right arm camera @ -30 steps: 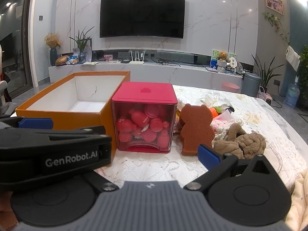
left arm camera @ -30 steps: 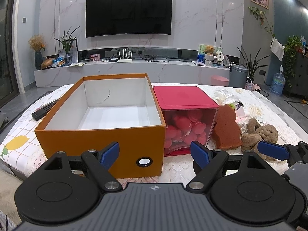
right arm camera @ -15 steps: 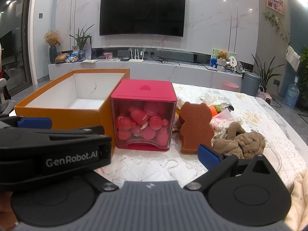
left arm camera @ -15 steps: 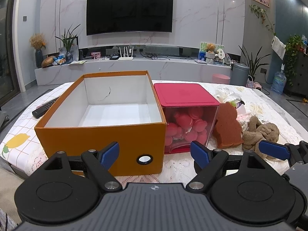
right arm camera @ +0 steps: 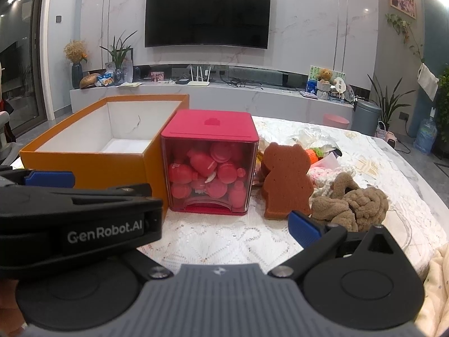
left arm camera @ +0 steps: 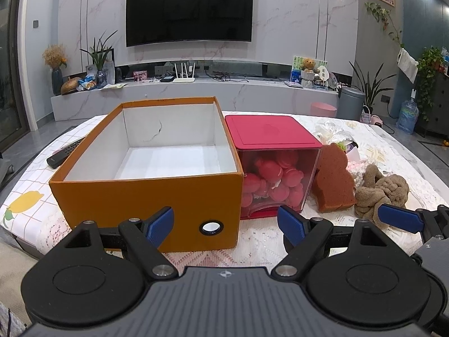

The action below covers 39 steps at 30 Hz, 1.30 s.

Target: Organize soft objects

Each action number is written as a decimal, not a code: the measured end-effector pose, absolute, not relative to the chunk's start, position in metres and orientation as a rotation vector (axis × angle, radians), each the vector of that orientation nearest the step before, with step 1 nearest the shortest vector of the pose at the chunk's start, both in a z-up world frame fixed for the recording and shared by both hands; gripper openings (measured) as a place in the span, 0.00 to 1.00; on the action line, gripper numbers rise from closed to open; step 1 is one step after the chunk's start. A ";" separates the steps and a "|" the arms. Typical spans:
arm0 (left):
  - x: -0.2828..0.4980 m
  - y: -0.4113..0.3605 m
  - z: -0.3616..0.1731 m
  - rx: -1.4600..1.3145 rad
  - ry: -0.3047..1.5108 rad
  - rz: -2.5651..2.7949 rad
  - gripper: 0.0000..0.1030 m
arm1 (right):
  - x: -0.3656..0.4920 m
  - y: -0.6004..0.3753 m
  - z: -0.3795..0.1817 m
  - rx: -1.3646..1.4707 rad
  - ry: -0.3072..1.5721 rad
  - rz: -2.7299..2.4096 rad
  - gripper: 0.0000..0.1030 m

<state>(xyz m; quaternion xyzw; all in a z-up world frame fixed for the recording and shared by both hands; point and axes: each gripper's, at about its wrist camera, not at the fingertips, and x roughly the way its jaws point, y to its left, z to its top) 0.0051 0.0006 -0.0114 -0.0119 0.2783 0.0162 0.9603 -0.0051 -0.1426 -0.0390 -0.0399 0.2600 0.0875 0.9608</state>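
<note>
An open orange box [left arm camera: 148, 196] [right arm camera: 84, 154] with a white inside stands on the table, empty. To its right is a red-lidded clear bin [left arm camera: 272, 174] [right arm camera: 209, 163] full of red soft pieces. A brown bear-shaped sponge [left arm camera: 332, 179] [right arm camera: 284, 179] leans beside it, then a tan knotted plush rope [left arm camera: 384, 191] [right arm camera: 350, 202]. My left gripper [left arm camera: 226, 223] is open and empty, in front of the orange box. My right gripper [right arm camera: 224, 224] is open and empty, in front of the red bin; its left finger is hidden behind the left gripper's body.
Behind the sponge lies a pile of pink knitted and plastic-wrapped items [right arm camera: 322, 154]. A black remote [left arm camera: 63, 156] lies left of the orange box. The table [left arm camera: 252, 241] has a lace cloth. A TV wall and a low cabinet stand beyond.
Both grippers have risen slightly and moved a little closer to the table; the objects have not moved.
</note>
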 end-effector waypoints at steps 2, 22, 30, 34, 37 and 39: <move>0.005 0.001 -0.012 -0.026 0.565 0.033 0.95 | -0.005 -0.143 -0.039 -0.084 0.527 0.176 0.97; 0.012 0.000 -0.009 0.016 0.584 -0.002 0.95 | -0.005 -0.143 -0.038 -0.133 0.534 0.198 0.97; 0.027 -0.012 0.010 0.057 0.556 -0.091 0.95 | 0.000 -0.191 -0.009 -0.181 0.568 0.098 0.97; 0.040 -0.034 0.010 0.099 0.579 -0.136 0.95 | 0.013 -0.228 -0.002 -0.177 0.666 0.109 0.98; 0.047 -0.052 0.006 0.147 0.573 -0.156 0.95 | 0.024 -0.256 0.001 -0.179 0.731 0.085 0.97; 0.050 -0.062 0.001 0.133 0.549 -0.206 0.95 | 0.032 -0.271 0.003 -0.172 0.736 0.028 0.98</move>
